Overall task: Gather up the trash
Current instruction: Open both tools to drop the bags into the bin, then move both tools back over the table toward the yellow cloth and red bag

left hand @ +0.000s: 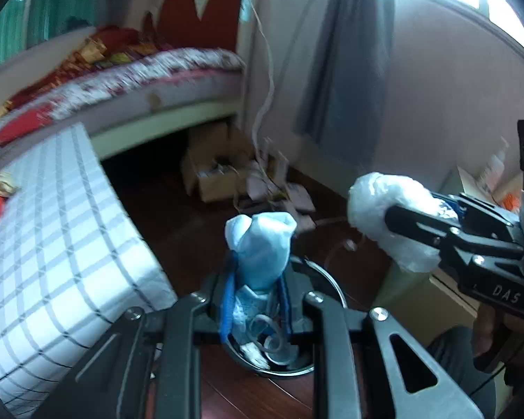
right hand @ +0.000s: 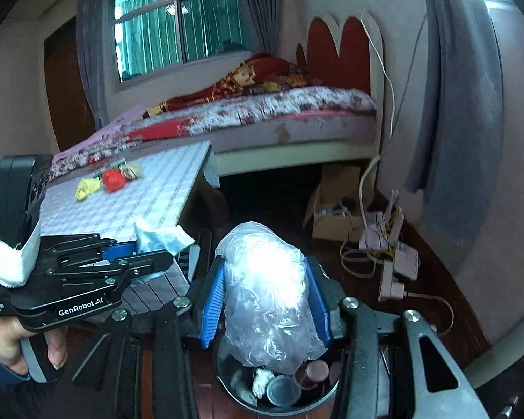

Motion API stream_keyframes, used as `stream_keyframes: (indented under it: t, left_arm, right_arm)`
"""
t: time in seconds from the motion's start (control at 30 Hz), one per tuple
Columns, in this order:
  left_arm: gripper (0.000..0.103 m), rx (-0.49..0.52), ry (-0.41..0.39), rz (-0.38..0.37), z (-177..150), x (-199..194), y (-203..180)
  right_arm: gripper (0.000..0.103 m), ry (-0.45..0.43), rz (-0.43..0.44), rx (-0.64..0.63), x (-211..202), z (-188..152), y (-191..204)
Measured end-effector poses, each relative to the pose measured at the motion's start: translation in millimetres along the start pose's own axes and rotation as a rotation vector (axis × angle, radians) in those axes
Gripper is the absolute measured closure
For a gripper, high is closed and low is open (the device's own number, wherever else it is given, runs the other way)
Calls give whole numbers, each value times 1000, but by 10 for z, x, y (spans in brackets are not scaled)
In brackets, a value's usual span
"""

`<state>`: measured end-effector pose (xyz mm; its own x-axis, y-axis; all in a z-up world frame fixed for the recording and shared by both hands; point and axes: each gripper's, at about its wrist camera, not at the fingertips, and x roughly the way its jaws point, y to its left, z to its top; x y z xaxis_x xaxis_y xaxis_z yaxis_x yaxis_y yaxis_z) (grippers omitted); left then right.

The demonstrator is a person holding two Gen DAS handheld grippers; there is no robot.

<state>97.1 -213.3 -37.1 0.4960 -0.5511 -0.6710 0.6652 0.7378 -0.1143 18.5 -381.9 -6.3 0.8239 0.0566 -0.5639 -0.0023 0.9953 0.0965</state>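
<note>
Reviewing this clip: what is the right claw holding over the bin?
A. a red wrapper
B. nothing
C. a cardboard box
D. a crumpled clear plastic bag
D: the right claw has its blue pads closed on a crumpled clear plastic bag, right above the open bin.

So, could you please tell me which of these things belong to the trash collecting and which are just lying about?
Part of the job:
- light blue wad in the left gripper
- clear plastic bag in the right gripper
- black bin below both
- crumpled wrappers on the checked table

Lying about:
- bed
- cardboard box
- power strip and cables
- grey curtain
</note>
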Motion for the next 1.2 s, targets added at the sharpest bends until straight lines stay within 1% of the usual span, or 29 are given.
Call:
stream_keyframes:
  t: [0.1,0.2,0.33,0.53,0.57,0.6,0.63,0.67,0.7,0.73,0.77,0.8,0.83,0.87,0.9,0.97,1.03,1.2]
  left_arm:
    - [80,16,66,-32,-95,231,-56]
    - [80,19,115,-55,-198,401,-72]
    - [80,2,165,-76,-310,593,-75]
    - [80,-9,222,-98,-392,791,-88]
    - [78,-11,234,-109,-414,827,-91]
    - [74,-13,242,-125,-435,859,-96]
    - [67,-18,258,-140,-451,909,-97]
    - [43,-30,279,-134,-472,944,-70]
    - [17,-50,283,-110,-503,960,-40]
    - [7,-59,278,-87,-530,958,-4]
    - [1,-72,273,-42,-564,945,45]
    - [1,-91,268,-5,-597,933,106]
    - [1,-111,271,25,-636,931,157]
    - [1,-118,274,47,-676,929,193]
    - [1,-117,275,67,-704,929,209]
    - [1,-96,274,116,-757,922,194]
    - [1,-96,266,121,-769,909,184]
    - [1,-86,241,132,-771,830,140]
  right_arm:
    - [57,60,3,5,132,-185,-118]
    - [57,105,11,-3,268,-328,-190]
    - [57,157,25,-11,474,-465,-271]
    - [57,231,44,-21,779,-604,-360]
    - [57,243,51,-20,837,-638,-384]
    - [56,258,59,-22,890,-675,-404]
    - [53,286,62,-28,969,-726,-426]
    - [37,324,43,-32,1063,-787,-464]
    - [26,362,-18,-23,1160,-862,-534]
    - [14,375,-85,-11,1203,-929,-607]
    - [14,385,-117,8,1218,-992,-685]
    - [13,396,-129,24,1216,-1026,-725]
    - [11,405,-144,43,1206,-1062,-764]
    - [3,399,-156,51,1174,-1092,-780]
    - [1,387,-161,47,1147,-1100,-771]
    - [1,387,-162,39,1122,-1120,-723]
    - [1,375,-176,28,1110,-1132,-681]
    - [1,351,-179,32,1094,-1112,-603]
